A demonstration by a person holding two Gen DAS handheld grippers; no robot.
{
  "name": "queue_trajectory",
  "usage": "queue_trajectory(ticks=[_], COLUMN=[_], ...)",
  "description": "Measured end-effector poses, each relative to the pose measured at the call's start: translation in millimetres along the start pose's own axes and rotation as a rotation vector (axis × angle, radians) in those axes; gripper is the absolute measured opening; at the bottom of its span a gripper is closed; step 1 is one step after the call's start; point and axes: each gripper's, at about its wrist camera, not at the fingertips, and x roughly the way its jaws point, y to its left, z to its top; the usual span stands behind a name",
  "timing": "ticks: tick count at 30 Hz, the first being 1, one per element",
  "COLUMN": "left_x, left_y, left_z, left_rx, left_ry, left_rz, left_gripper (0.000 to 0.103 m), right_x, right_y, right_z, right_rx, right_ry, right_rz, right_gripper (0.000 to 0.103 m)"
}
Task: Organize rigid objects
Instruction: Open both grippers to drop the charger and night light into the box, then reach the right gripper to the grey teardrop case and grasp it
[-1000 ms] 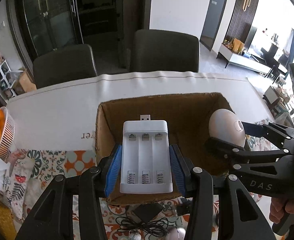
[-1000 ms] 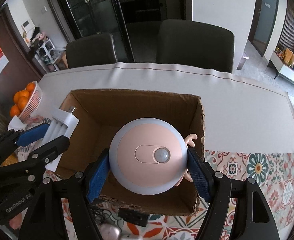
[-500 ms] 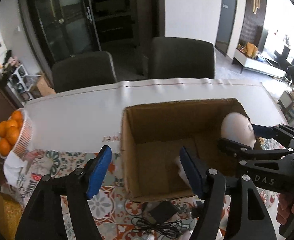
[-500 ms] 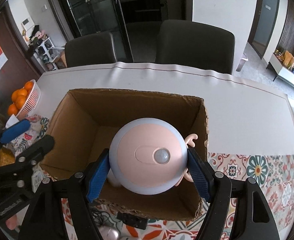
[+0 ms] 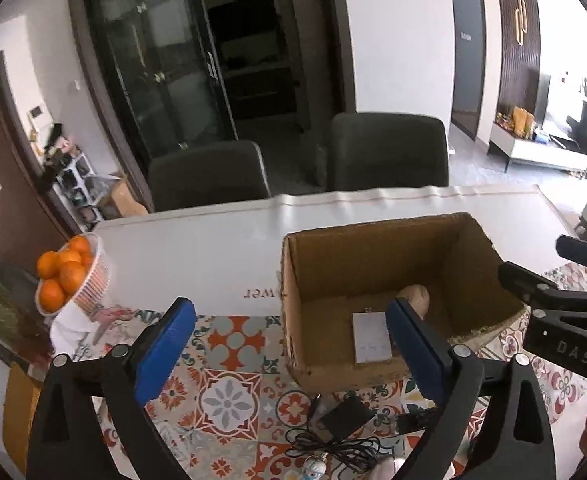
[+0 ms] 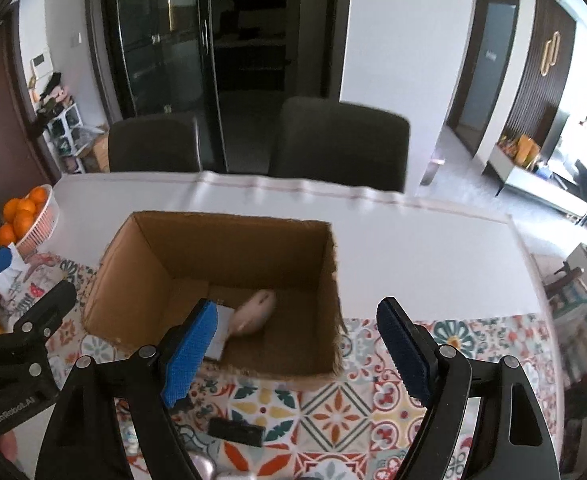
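An open cardboard box [image 5: 377, 248] [image 6: 133, 272] stands on the table. The white battery charger [image 5: 371, 336] [image 6: 219, 330] lies flat on its floor. The pink round light [image 6: 253, 312] lies blurred beside it, and shows in the left wrist view [image 5: 415, 296] behind my finger. My left gripper [image 5: 289, 346] is open and empty, above the box's near left corner. My right gripper [image 6: 297, 350] is open and empty above the box's near wall.
A basket of oranges [image 5: 67, 274] [image 6: 27, 216] sits at the table's left edge. A black adapter with coiled cable [image 5: 345, 420] [image 6: 235, 432] lies on the patterned cloth in front of the box. Two dark chairs [image 5: 387, 152] stand behind the table.
My left gripper opened and dropped the charger into the box, then drew back left. My right gripper opened and the pink light fell into the box.
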Motion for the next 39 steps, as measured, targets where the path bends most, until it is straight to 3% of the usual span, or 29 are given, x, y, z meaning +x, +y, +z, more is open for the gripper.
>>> queue_trajectory(ticks=[9, 16, 28, 39], left_x=[-51.7, -75.7, -91.0, -71.2], left_y=[-9.3, -19.7, -34.7, -50.0], left_z=[-25.1, -47.4, -89.6, -132.7], left_rx=[-0.005, 0.0, -0.008, 0.024], left_ry=[-0.104, -0.14, -0.092, -0.008], left_rz=[0.018, 0.012, -0.028, -0.042], left_gripper=[0.103, 0.103, 0.103, 0.103], right_x=[-52.5, -74.5, -86.7, -63.6], right_y=[-7.3, -15.0, -20.8, -21.2], right_z=[-33.1, -61.2, -108.5, -154.3], right_rx=[0.014, 0.023, 0.018, 0.007], right_ry=[-0.101, -0.144, -0.159, -0.076], right_rz=[0.013, 0.018, 0.028, 0.045], right_gripper=[0.083, 0.084, 0.086, 0.086])
